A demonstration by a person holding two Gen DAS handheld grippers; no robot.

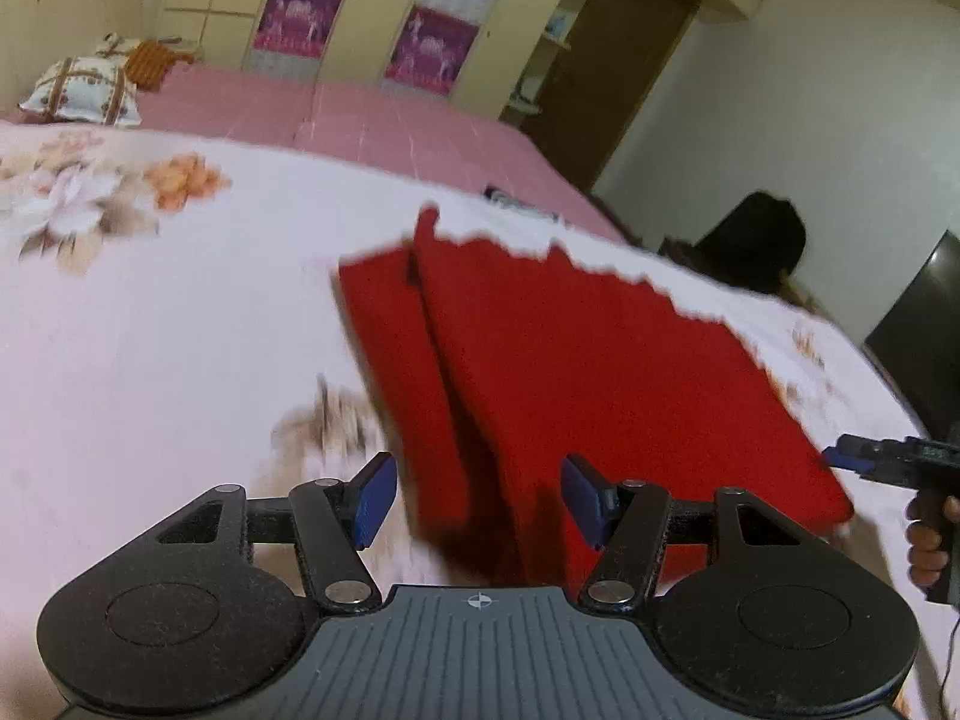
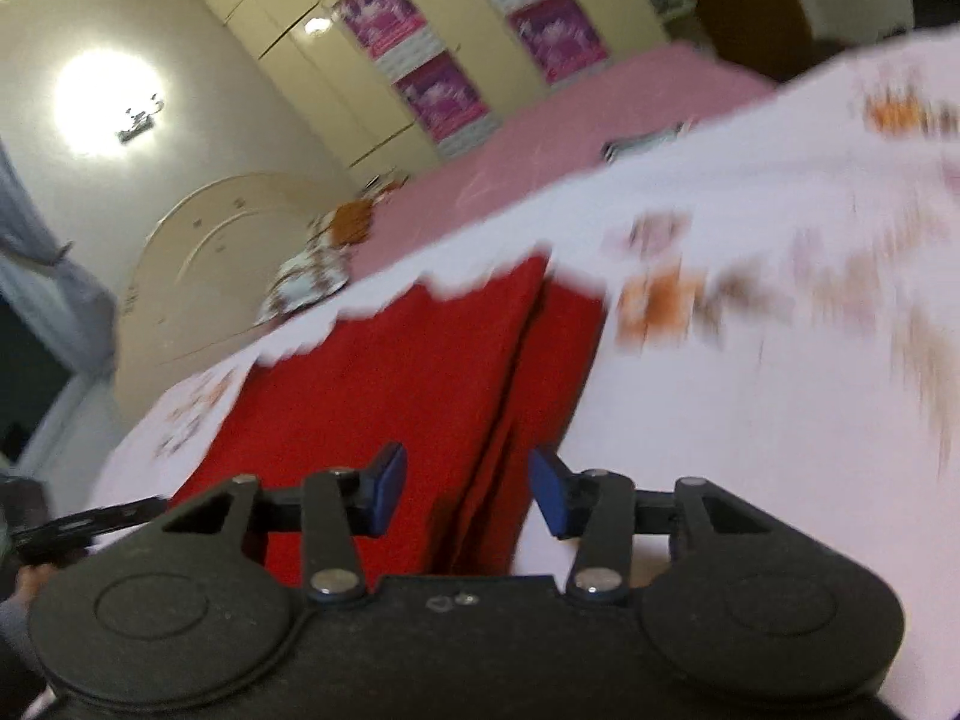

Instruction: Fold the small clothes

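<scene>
A red garment (image 1: 570, 360) is lying flat on a white flowered bedspread (image 1: 150, 312), filling the middle and lower right of the left wrist view. Its long axis is running from the bottom of the frame up toward the centre, with a lengthwise crease (image 1: 444, 372) dividing a narrow strip on the left from a wider panel on the right. In the right wrist view the same garment (image 2: 390, 384) is sitting at centre and lower left, the crease (image 2: 510, 390) running up from between the fingers.

The left gripper (image 1: 480, 501) is hovering at the near end of the cloth with its blue pads apart; red fabric is showing in the gap, but the pads do not appear to be pressing it, so it looks released. The right gripper (image 2: 468, 495) is likewise standing parted over the near edge, clamping nothing, with its right pad over bare bedspread (image 2: 750, 420). In the left wrist view, the right gripper (image 1: 840, 456) is reaching the garment's lower right corner at the frame's right edge, a hand (image 1: 930, 540) holding it. Both seem about equally near, each at one near corner.

Beyond, a pink sheet (image 1: 360, 114), pillows (image 1: 84, 90) at upper left, and a cream wardrobe (image 1: 372, 6) with purple panels. Both views are blurred; no writing is readable
</scene>
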